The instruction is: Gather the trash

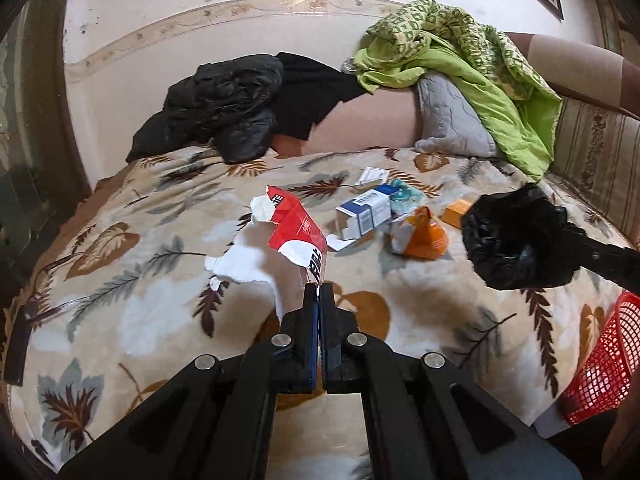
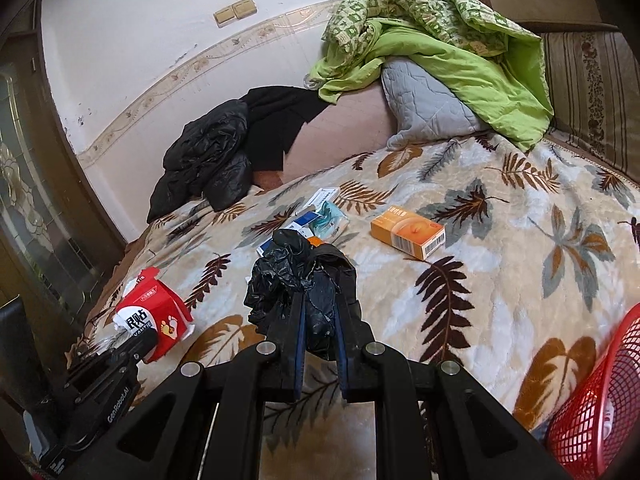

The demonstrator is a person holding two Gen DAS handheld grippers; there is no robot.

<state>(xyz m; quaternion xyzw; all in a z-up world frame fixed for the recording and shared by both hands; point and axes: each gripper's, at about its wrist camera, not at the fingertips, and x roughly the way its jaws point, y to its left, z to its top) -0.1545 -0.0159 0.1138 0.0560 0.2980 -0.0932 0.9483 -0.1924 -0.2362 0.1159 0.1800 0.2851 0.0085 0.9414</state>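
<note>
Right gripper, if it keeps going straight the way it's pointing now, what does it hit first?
The right gripper is shut on a crumpled black plastic bag. Straight ahead lies the cluster of small boxes on the leaf-print blanket; it would probably meet those first, though depth is unclear.
</note>
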